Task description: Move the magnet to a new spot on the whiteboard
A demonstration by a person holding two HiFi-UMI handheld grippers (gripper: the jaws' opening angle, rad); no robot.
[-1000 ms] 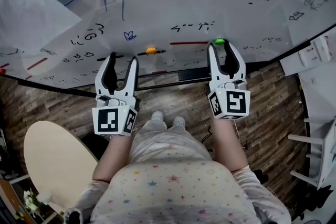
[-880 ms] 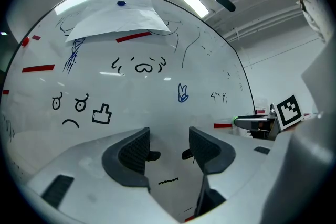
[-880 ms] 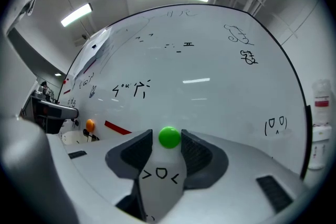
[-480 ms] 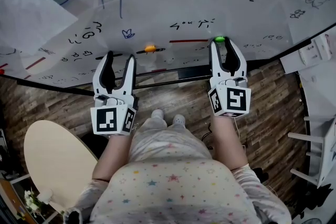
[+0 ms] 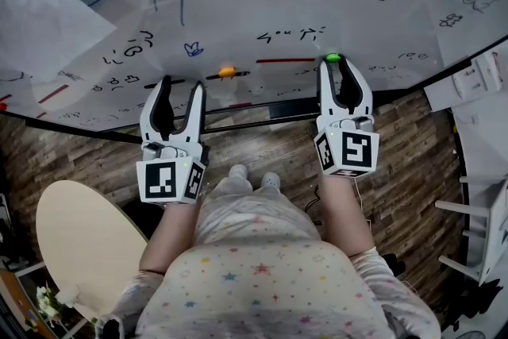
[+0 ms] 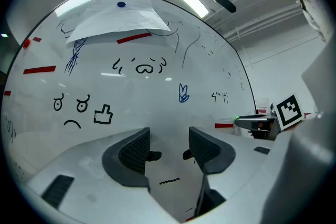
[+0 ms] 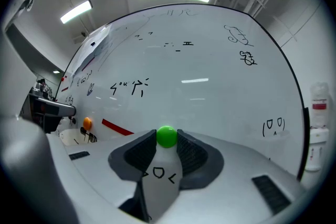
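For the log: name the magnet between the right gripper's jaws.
The green magnet, gripped by the right gripper; the orange magnet sits free.

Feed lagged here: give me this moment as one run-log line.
left gripper: open, empty | right gripper: shut on green magnet | green magnet: against whiteboard | orange magnet: on whiteboard, between grippers, untouched

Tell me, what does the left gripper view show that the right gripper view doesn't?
Only the left gripper view: the left gripper with its jaws apart and empty, a paper sheet pinned by a blue magnet, and a thumbs-up doodle. Only the right gripper view: the right gripper closed on the green magnet, and a boxy face doodle far right. Both: the whiteboard and a red strip.
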